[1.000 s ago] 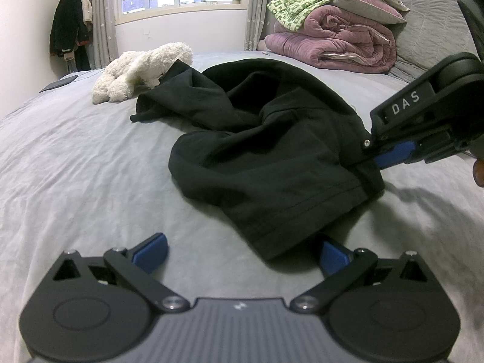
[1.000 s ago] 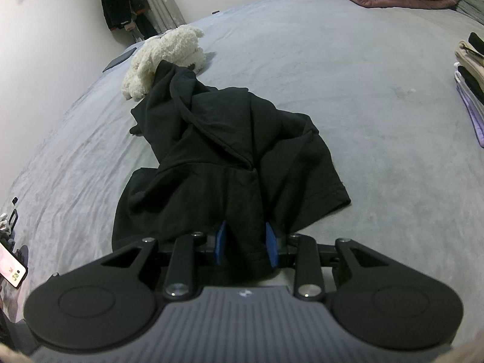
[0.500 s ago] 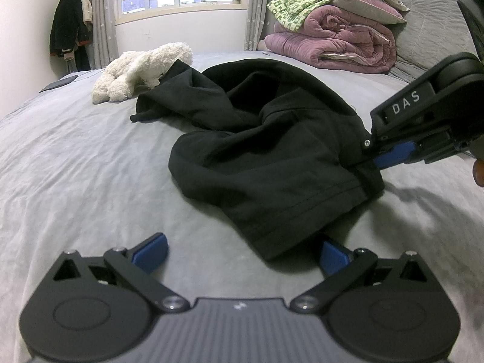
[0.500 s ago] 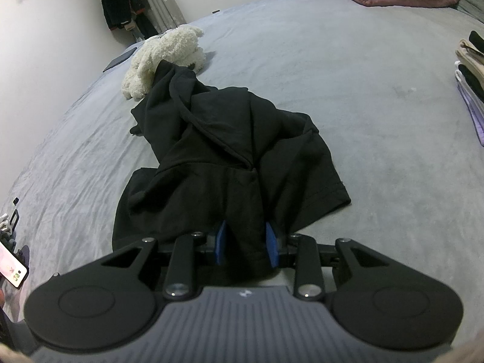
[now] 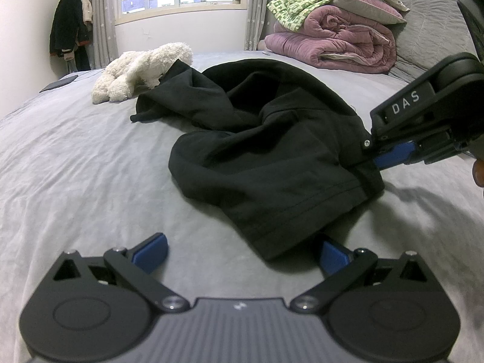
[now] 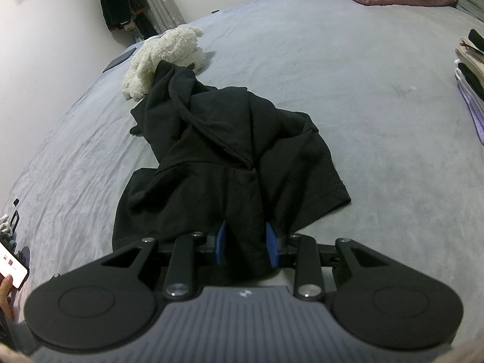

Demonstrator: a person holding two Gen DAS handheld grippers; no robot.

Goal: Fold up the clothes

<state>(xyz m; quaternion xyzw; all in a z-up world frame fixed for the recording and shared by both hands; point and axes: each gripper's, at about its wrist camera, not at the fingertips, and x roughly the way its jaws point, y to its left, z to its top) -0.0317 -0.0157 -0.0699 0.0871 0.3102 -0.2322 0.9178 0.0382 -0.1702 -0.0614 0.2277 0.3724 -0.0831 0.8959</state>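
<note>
Nothing was seen to move since the earlier frames: both grippers and the garment were found in the same places. At the far left edge of the bed, a white plush toy was lying, and one end of the black garment was touching it. The garment was spread crumpled across the middle of the bed toward the near edge. The left gripper was held wide open, with the garment's near hem corner lying between its fingers but not pressed. The right gripper was closed on a bunched fold of the garment. The cloth was judged soft, light and limp, so it would sag and not keep shape; the stitched hem corners were judged the best places to be gripped.
</note>
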